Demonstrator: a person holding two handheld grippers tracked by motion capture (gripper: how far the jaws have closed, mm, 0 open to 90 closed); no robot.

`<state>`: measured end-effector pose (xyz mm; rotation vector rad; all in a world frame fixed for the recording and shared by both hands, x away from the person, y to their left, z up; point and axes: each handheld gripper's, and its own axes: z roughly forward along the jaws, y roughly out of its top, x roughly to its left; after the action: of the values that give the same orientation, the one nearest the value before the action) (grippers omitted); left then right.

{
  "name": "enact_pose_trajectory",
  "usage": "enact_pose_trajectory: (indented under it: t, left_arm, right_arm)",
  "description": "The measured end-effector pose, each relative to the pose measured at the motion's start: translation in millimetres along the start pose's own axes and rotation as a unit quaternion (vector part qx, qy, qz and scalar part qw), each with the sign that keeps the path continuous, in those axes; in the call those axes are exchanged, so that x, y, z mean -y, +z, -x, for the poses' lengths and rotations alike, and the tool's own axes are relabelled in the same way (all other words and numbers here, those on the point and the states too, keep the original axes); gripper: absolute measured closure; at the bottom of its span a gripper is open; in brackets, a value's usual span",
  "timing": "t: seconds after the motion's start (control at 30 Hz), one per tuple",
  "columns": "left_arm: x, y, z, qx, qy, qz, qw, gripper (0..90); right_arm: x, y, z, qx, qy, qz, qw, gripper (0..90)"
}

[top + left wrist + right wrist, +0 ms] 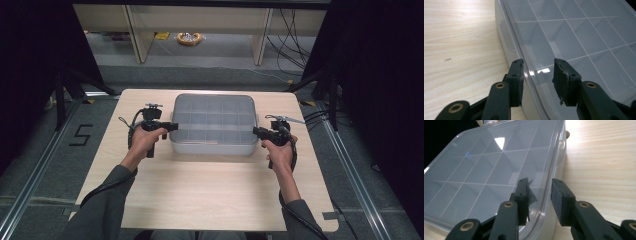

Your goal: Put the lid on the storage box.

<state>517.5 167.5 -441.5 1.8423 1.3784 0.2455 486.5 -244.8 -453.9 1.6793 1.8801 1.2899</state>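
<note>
A clear plastic organiser box [213, 123] with a closed lid and a grid of compartments sits mid-table. My left gripper [172, 126] is at the box's left side and stands open. In the left gripper view its jaws straddle the lid's edge [526, 75], one finger [516, 80] outside the rim and the other over the lid. My right gripper [256, 131] is at the box's right side, also open. In the right gripper view the lid's rim [546, 195] runs between its jaws, one finger [560, 200] outside the box. A side latch tab [560, 152] lies farther along.
The box rests on a light wooden table [210, 190] with bare surface in front and at both sides. Beyond the far edge are table legs and cables on a grey floor [210, 55]. Dark curtains flank both sides.
</note>
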Motion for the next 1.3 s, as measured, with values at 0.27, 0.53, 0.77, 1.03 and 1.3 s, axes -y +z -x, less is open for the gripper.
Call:
enact_pose_trajectory:
  t: [0.27, 0.53, 0.77, 1.03, 1.3]
  left_arm:
    - [1.7, -0.7, 0.6, 0.006, -0.007, -0.003, 0.9999, 57.1]
    - [4.5, -8.0, 4.0, 0.010, -0.020, 0.011, 0.9997, 46.2]
    - [8.0, -24.7, 8.6, 0.018, 0.001, 0.015, 0.9997, 45.1]
    - [19.5, -38.7, 14.2, 0.035, 0.018, 0.019, 0.9990, 43.7]
    - [36.6, -46.4, 21.1, 0.055, 0.030, 0.021, 0.9978, 42.8]
  right_arm:
    - [-1.3, 0.8, 3.5, -0.009, 0.008, 0.000, 0.9999, 68.4]
    - [-4.7, -1.9, 1.2, -0.003, 0.017, 0.000, 0.9998, 58.8]
    - [-10.0, -12.9, 1.1, -0.009, 0.006, 0.004, 0.9999, 51.0]
    - [-10.3, -23.3, -2.2, -0.016, -0.003, 0.016, 0.9997, 46.9]
    - [-4.4, -32.8, -8.4, -0.029, -0.020, 0.020, 0.9992, 43.0]
